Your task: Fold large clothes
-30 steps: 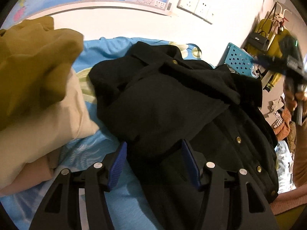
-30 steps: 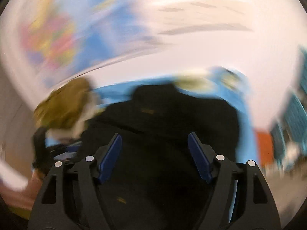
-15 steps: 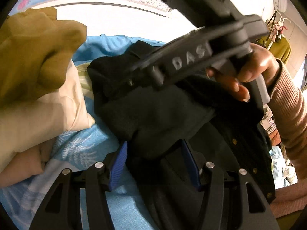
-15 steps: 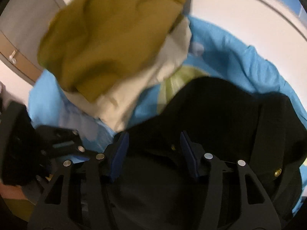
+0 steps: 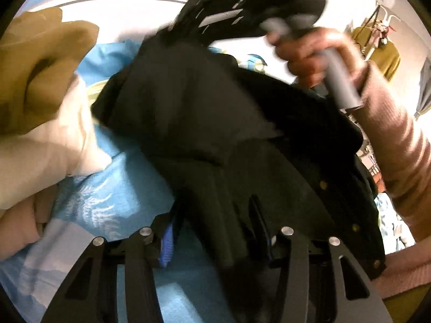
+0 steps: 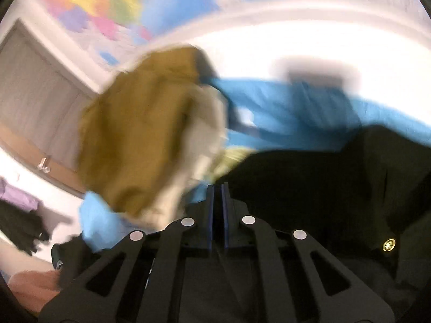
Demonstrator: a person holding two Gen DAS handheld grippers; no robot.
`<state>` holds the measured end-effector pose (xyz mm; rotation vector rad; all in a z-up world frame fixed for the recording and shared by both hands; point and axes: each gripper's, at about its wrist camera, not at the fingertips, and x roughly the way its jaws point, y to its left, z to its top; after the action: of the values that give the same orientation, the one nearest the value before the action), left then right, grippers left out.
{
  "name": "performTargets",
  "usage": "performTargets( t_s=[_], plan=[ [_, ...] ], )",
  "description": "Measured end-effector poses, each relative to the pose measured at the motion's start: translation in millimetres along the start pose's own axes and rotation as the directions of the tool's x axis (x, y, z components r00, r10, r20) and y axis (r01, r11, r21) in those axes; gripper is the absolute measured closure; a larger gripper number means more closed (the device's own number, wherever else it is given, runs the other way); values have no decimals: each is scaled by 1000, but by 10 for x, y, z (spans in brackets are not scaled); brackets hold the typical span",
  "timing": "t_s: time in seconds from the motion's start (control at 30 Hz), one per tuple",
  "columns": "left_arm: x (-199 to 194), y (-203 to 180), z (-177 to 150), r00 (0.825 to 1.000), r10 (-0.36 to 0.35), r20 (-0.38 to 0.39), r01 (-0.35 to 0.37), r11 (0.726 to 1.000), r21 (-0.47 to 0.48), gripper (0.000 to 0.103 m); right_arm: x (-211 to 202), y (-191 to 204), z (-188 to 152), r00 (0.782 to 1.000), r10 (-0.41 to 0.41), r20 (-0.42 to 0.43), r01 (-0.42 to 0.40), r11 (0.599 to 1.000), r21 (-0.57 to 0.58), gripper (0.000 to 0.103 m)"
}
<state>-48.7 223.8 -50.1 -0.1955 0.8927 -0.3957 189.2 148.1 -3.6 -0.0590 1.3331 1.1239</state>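
Barely any folding had been done: the black garment (image 5: 204, 123), a heavy piece with brass buttons, lay rumpled in loose overlapping folds across the middle of the bed (image 5: 115, 196), with no flat panel or clean crease anywhere. The left gripper (image 5: 215, 234) was closing, dark cloth bunched between its blue pads, though whether they already pinched it could not be told. The right gripper (image 6: 217, 210), held in a hand (image 5: 317, 53) with a pink knitted sleeve, had its jaws drawn almost together at the garment's far edge; blur hid whether a thin hem sat between them. Spreading, smoothing and every fold looked still to come.

Toward the bed's left side sat a heap of mustard cloth (image 5: 37, 70) on cream fabric (image 5: 45, 145). Blue leaf-patterned bedding covered the bed, a white wall with a map (image 6: 102, 8) rose behind, and clothes hung at the right.
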Motion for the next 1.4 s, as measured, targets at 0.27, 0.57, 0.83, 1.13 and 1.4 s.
performTargets(
  t_s=[0.27, 0.57, 0.83, 1.13, 1.4],
  plan=[
    [-87, 91, 113, 999, 48, 22, -47, 997, -56, 71, -429, -152, -219, 994, 43, 101, -43, 999, 6, 41],
    [-242, 224, -105, 995, 100, -14, -101, 985, -141, 99, -1386, -307, -1265, 963, -180, 198, 193, 980, -44, 35],
    [-591, -73, -172, 992, 98, 84, -96, 995, -21, 60, -1526, -237, -2190, 893, -401, 204, 425, 900, -94, 18],
    [-151, -294, 312, 994, 88, 61, -91, 995, 48, 60, -1611, -274, -2431, 922, -329, 204, 351, 933, -77, 93],
    [199, -398, 692, 994, 96, 52, -101, 990, 95, 56, -2170, -1417, -1914, 916, -230, 328, 90, 916, 391, 43]
  ],
)
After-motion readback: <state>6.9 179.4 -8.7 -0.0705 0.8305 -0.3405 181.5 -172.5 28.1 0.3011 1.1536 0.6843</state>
